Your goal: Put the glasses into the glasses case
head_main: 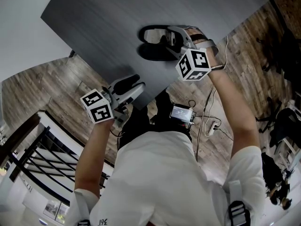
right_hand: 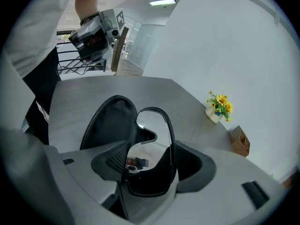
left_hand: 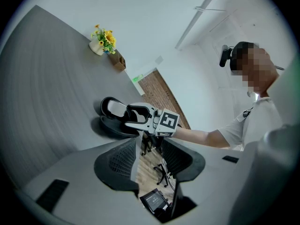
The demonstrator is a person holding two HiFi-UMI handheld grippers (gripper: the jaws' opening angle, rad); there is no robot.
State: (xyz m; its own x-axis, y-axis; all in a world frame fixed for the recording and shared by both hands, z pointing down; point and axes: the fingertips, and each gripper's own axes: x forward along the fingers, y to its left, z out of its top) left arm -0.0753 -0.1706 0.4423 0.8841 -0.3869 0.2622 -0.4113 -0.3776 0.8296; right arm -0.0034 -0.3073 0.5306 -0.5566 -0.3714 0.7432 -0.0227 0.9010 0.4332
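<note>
- Right gripper (head_main: pixel 170 37): forearm outstretched, pointed steeply down, jaws pinching glasses (head_main: pixel 155 35) by frame sides.
- Same glasses: just above open glasses case (head_main: pixel 155 55), 12 o'clock in head view, over grey table (head_main: pixel 94 22).
- Left gripper (head_main: pixel 136 84): 7 o'clock of case, near level, jaws spread, nothing between.

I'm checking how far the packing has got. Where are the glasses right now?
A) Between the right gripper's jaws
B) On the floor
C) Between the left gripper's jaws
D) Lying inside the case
A: the right gripper view shows the glasses clamped between the pads of the right gripper, with the open glasses case lying on the table beyond them, while the left gripper has nothing between its jaws.
</note>
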